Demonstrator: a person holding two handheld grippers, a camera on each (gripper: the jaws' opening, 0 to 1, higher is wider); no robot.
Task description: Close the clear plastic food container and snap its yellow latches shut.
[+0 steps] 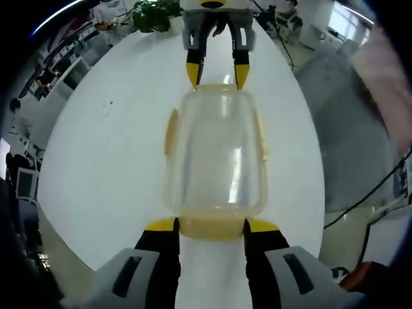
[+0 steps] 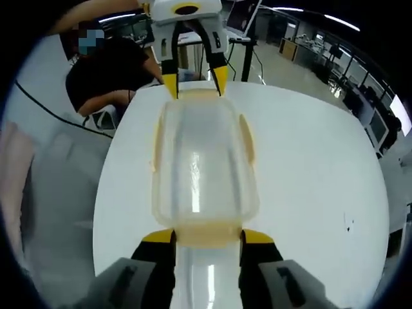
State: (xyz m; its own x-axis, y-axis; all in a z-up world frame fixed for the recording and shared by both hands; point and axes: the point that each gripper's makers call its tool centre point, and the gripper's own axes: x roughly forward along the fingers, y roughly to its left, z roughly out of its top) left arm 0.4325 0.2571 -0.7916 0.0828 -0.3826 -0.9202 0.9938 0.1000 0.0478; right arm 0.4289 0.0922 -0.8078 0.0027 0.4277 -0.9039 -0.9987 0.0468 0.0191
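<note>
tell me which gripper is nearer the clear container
Neither clearly: the left gripper and the right gripper each straddle a yellow end latch at opposite ends of the clear container.

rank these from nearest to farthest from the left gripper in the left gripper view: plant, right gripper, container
1. container, lying between the tips of the left gripper, on the white table.
2. right gripper, at the container's far end, facing back.
3. plant, beyond the table's far edge, up and left of the right gripper.

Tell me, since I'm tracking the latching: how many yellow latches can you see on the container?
4: on the container, one latch per short end by the grippers, one per long side.
</note>
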